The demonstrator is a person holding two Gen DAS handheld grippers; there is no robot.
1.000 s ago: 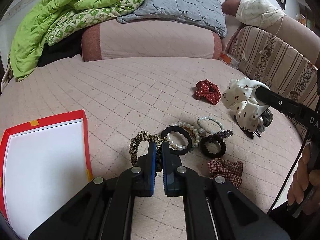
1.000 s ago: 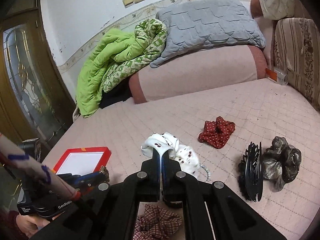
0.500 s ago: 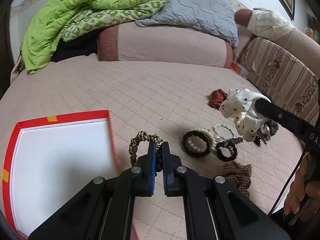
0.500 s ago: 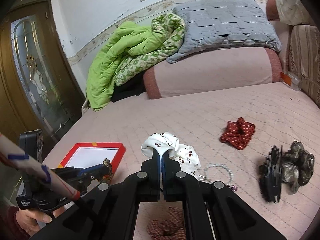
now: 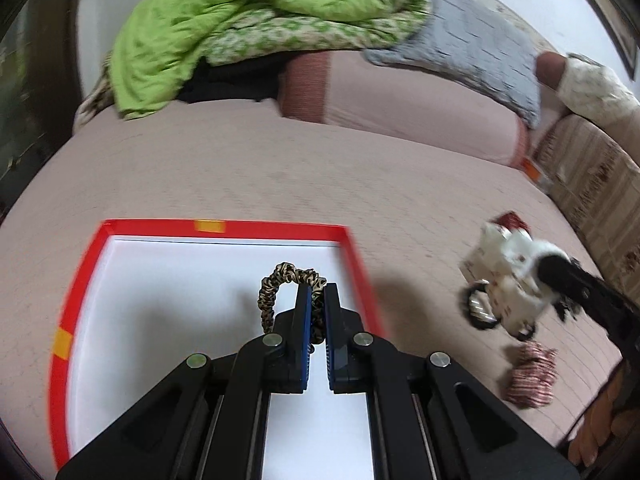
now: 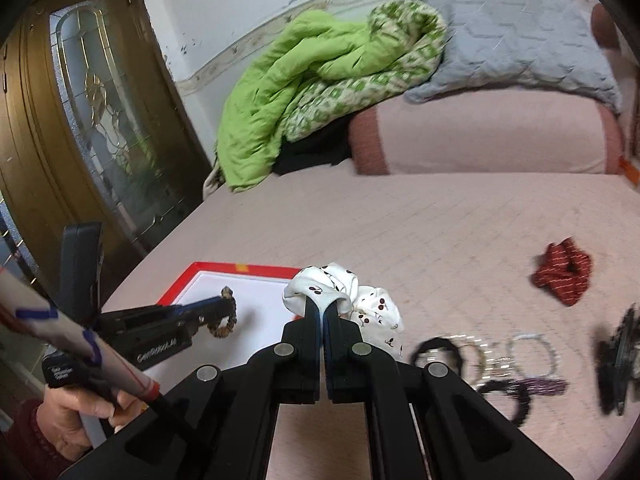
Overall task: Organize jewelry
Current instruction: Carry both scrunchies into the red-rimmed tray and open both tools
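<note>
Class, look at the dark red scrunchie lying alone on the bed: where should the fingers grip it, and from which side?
Come from above and pinch a raised fold at the edge of the red scrunchie. It lies crumpled and flat on the bed, apart from the other pieces, so any ruffle offers a hold.

Pink quilted bed [image 6: 400,216] – green blanket [image 6: 304,80], grey pillow [image 6: 516,44] – wooden glazed door [image 6: 80,112] left.
</note>
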